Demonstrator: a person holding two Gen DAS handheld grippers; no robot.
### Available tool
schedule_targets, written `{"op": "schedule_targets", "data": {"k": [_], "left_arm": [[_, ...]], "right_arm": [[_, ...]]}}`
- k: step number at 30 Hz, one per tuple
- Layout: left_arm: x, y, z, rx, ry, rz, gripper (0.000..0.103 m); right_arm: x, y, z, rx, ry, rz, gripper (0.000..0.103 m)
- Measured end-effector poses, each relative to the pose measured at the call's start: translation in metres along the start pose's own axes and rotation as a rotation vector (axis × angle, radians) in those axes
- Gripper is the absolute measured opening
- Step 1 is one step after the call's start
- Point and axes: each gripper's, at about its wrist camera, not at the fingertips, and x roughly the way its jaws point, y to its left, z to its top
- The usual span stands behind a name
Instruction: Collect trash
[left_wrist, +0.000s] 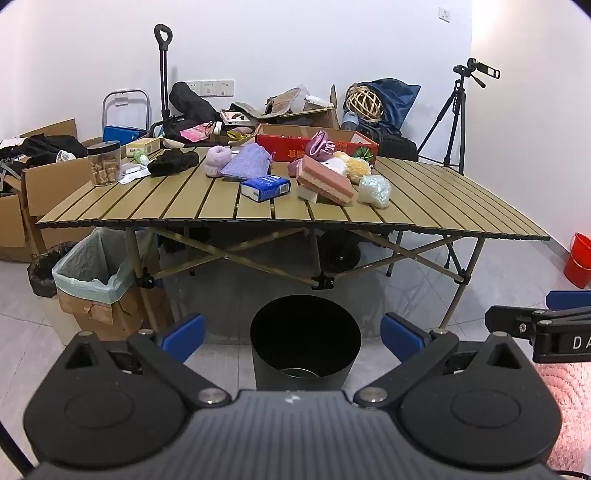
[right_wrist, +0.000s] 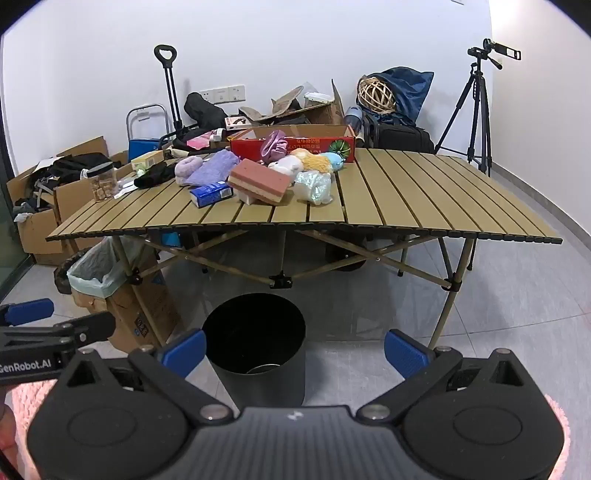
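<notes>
Both the left gripper (left_wrist: 291, 334) and right gripper (right_wrist: 293, 349) are held with jaws spread wide and empty. The black bin (left_wrist: 306, 341) stands below them; the cluttered tabletop (left_wrist: 424, 195) lies beyond.

A makeshift recording room is indicated: a folding slatted table (left_wrist: 424, 192), stacked cardboard boxes (left_wrist: 48, 184), and a camera tripod (left_wrist: 456, 122) are seen.

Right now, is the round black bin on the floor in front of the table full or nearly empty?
Nearly empty. The round black bin shows a dark, hollow inside; only something pale lies at its bottom.
</notes>
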Motion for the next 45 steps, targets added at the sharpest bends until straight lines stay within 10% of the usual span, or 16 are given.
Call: {"op": "schedule_targets", "data": {"k": [45], "left_arm": [[-0.0039,-0.0060,0.0086,0.008,-0.008,0.001,0.103]], "right_arm": [[-0.0016,0.0000,0.0002,-0.007,-0.005,-0.005,0.103]]}}
